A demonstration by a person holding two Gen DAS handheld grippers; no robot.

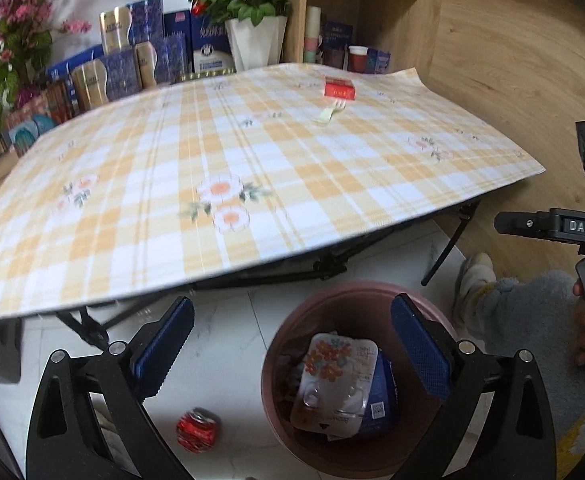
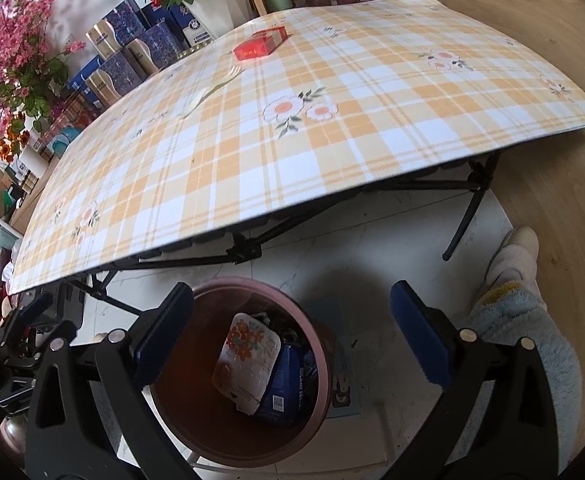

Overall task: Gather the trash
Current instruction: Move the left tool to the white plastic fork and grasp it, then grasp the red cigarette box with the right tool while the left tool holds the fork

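- My left tool (image 1: 292,344) is wide apart, empty, above the pink bin (image 1: 280,412).
- My right tool (image 2: 291,338) is apart too — nothing between.
- Red box (image 1: 338,89) and fork (image 1: 329,113) lie on the tabletop (image 1: 164,216); a crushed can (image 1: 196,429) is on the floor.

Bin (image 1: 276,364) bottom hidden under white packet (image 1: 334,376).

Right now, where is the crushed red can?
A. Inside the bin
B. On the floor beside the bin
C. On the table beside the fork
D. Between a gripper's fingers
B: the can lies on the white floor left of the bin, outside its rim, while the fork and a red box are what remain on the table.
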